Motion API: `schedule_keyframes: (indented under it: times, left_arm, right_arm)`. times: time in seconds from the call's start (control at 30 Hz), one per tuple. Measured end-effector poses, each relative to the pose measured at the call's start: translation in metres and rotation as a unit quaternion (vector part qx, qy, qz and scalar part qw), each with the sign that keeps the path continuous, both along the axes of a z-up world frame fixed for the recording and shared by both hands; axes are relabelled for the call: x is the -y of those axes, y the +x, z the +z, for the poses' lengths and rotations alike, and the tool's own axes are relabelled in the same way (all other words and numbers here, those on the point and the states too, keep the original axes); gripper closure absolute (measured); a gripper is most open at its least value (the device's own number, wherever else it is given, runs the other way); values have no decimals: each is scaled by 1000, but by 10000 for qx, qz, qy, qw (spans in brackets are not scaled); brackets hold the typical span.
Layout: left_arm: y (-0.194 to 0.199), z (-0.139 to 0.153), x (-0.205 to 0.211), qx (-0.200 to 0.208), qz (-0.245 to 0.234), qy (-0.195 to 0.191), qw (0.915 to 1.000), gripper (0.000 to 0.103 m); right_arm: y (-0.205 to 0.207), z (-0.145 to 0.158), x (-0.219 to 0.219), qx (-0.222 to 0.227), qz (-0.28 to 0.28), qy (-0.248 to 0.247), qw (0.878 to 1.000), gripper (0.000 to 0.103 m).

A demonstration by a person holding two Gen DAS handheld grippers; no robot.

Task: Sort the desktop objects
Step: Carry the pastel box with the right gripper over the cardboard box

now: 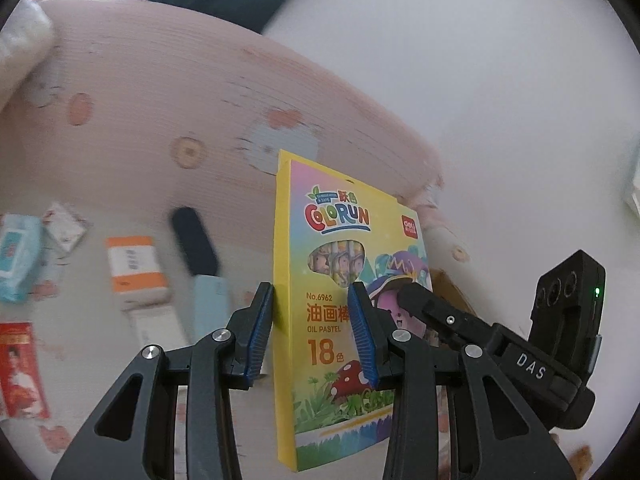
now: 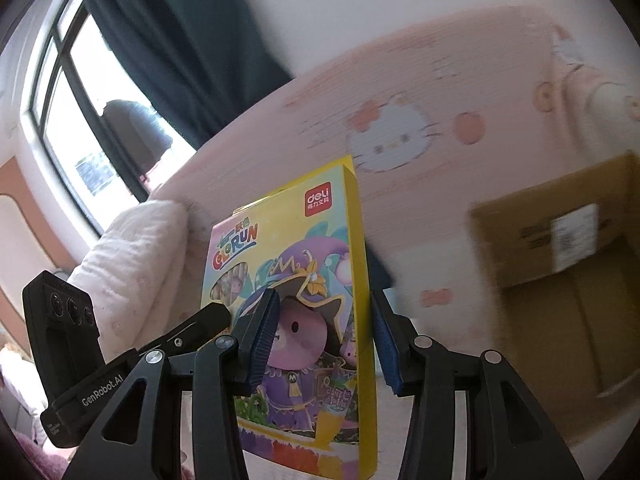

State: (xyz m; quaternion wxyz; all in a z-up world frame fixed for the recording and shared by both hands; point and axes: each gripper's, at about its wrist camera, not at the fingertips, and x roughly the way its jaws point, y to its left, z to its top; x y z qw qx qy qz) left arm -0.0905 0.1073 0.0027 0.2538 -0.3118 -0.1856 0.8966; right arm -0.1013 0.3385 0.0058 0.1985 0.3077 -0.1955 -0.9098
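Both claws grip one thing: a yellow oil pastel box (image 1: 320, 320), held upright between them and lifted clear of the surface below. In the left wrist view, the left claw (image 1: 312, 312) is clenched across the box's left edge, one blue ribbed pad (image 1: 260, 332) against the narrow yellow side and the other pad on the printed front. In the right wrist view, the right claw (image 2: 324, 336) is clenched across the opposite edge of the box (image 2: 296, 280), one pad on the front over a purple cartoon witch, the other against the yellow side.

The box is closed. A cut-out window in its front shows the wrapped pastel sticks (image 1: 336, 260) packed in a row inside. The print reads "COLORUN", "OIL PASTEL" and "18".

Beyond the left claw, small things lie scattered on a pale patterned surface: an orange-and-white carton (image 1: 136, 268), a dark blue oblong case (image 1: 194, 242), a light blue packet (image 1: 18, 256) and a red packet (image 1: 22, 372). What they hold cannot be told.

Behind them rises a pink cartoon-print sheet (image 1: 160, 100).

Beyond the right claw stands a brown cardboard box (image 2: 568, 264), blurred, with a white label; its inside is not visible. To the left are a white pillow (image 2: 132, 264), a window (image 2: 80, 120) and a dark curtain (image 2: 172, 40).
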Motion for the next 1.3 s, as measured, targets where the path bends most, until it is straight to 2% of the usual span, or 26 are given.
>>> schedule_keyframes:
  times: [0.5,0.8,0.97,1.07,1.3]
  left_arm:
    - [-16,-11,-131,132,-939,-46,9955,61]
    - [-37,-28,-181,405,-1217,-124,9917,61]
    - [-57,-39,-202,917,-1227,-155,9881,61]
    - [-69,-48,-212,1269,-1146,-237,9850,61]
    - [-78,-66,-225,1873,-931,-703,9753,60]
  right_arm:
    - [6,2,-128,223,-677,82,9974,60]
    - [-10,-4,-183,530,-836,155,9950,60]
    - [-40,-8,-203,985,-657,375,9923,60]
    - [-61,-18,-213,1459,-496,373,9874,60]
    - [-95,-56,-226,2392,-64,164,9708,60]
